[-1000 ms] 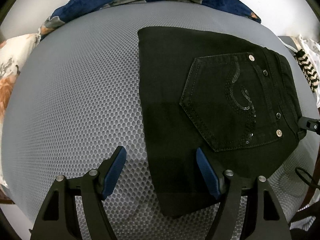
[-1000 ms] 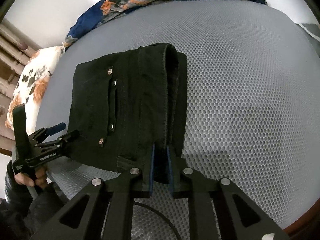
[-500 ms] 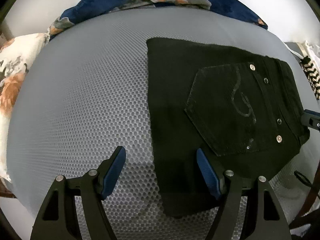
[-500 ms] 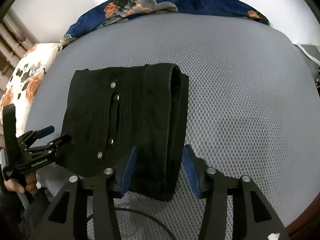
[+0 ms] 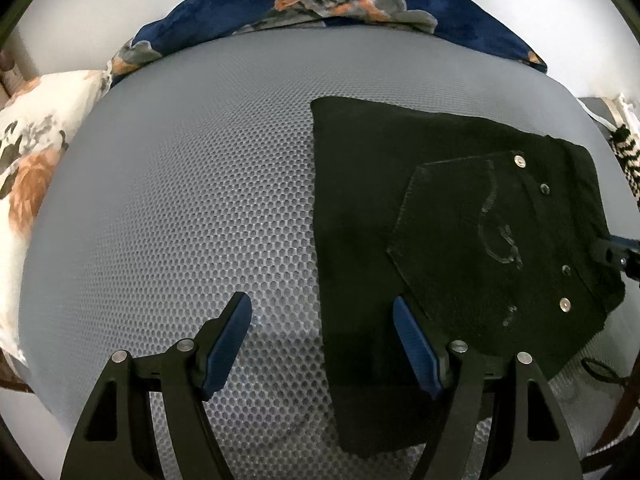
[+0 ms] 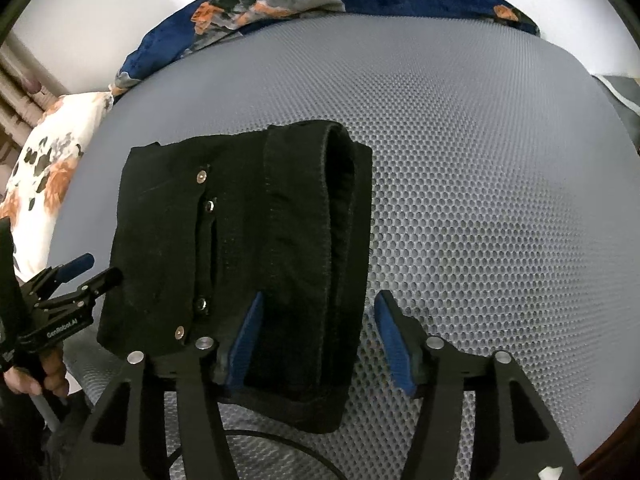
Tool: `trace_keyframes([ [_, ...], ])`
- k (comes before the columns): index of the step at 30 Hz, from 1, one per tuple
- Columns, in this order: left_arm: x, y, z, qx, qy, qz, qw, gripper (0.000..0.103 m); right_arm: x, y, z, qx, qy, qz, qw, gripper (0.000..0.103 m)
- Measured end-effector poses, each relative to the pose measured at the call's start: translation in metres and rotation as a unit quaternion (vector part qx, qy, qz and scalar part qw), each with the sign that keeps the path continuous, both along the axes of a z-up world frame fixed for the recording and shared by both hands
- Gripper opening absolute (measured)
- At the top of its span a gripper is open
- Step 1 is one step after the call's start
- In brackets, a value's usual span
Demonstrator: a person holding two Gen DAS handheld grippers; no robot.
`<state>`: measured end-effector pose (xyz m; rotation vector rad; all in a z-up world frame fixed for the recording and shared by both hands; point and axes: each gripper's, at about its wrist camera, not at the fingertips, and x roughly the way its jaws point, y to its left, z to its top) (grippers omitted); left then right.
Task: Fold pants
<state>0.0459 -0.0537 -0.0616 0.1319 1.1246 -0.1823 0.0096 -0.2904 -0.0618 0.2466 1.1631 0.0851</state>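
While both my jaws stand wide open and hold nothing, the black pants (image 5: pixel 460 220) lie folded into a compact block on the grey mesh bed (image 5: pixel 180 200).

Left gripper (image 5: pixel 322 334): the block sits from 12 to 2 o'clock, back pocket up. Its left edge runs between my pads; my right fingertip (image 5: pixel 404 320) overlaps the cloth, contact unclear.

Right gripper (image 6: pixel 318 320): the waistband fold runs straight out toward 12 o'clock, lying between the open pads, the rest spreading to 10 o'clock. Long axis follows my right fingers' line.

Right is the nearer tool, already straddling the thick edge. Judgement: the fold looks finished; any further tidy or lift would turn on closing right over that edge.
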Motion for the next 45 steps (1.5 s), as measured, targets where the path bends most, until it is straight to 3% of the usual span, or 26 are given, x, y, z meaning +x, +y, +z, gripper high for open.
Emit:
trace_keyframes([
  [11,0.011,0.007,-0.012,-0.031,0.031,0.014,0.9989,0.079,0.013,-0.009,-0.015,0.046,0.021,0.026,0.998,0.055],
  [16,0.016,0.01,-0.015,-0.045,0.045,0.021,0.9978,0.08,0.023,-0.019,-0.024,0.1,0.035,0.046,0.993,0.055],
  [22,0.02,0.014,-0.018,-0.066,0.066,0.032,0.9951,0.08,0.029,-0.027,-0.031,0.132,0.044,0.073,0.988,0.055],
  [30,0.022,0.014,-0.018,-0.08,0.08,0.032,0.9931,0.072,0.034,-0.04,-0.035,0.169,0.047,0.099,0.98,0.055],
  [45,0.026,0.011,-0.018,-0.082,0.082,0.024,0.9929,0.07,0.038,-0.076,-0.042,0.237,0.046,0.119,0.963,0.055],
])
